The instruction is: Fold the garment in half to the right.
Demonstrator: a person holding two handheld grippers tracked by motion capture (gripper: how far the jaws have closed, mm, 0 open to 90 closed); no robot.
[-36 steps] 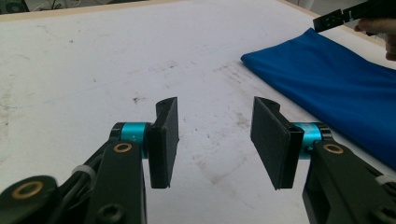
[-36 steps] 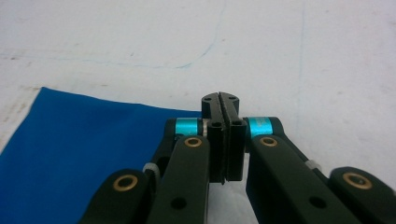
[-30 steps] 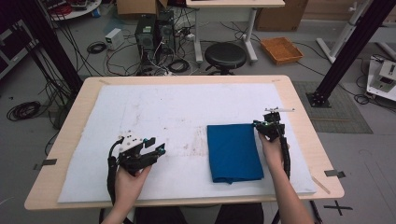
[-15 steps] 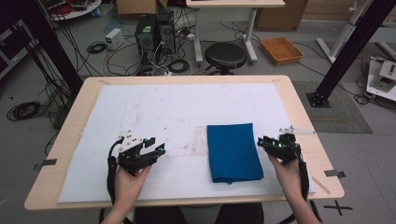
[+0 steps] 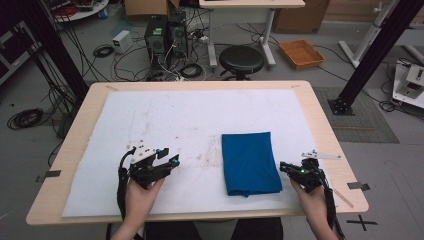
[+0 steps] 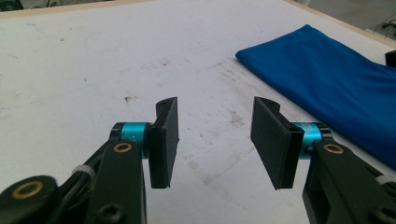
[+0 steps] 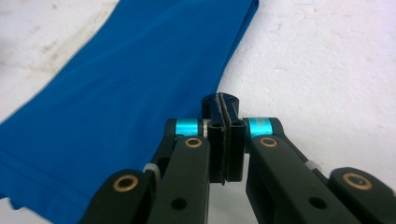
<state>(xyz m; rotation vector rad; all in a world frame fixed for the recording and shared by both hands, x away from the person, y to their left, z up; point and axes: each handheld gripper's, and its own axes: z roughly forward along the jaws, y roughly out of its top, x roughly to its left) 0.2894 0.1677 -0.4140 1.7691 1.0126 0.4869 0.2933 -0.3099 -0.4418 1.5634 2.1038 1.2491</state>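
The folded blue cloth point(image 5: 249, 163) looks like a smooth, matt knit with a faint sheen along its soft creases and a stitched hem at one edge. Under it lies a white sheet point(image 5: 190, 120), matt and slightly fuzzy, scuffed with brownish marks. The desk point(image 5: 320, 107) rim beyond it is pale wood, smooth. The left gripper point(image 6: 215, 140) has matt black plastic arms, finely textured pads, glossy blue anodised metal collars and brass-coloured rivets.
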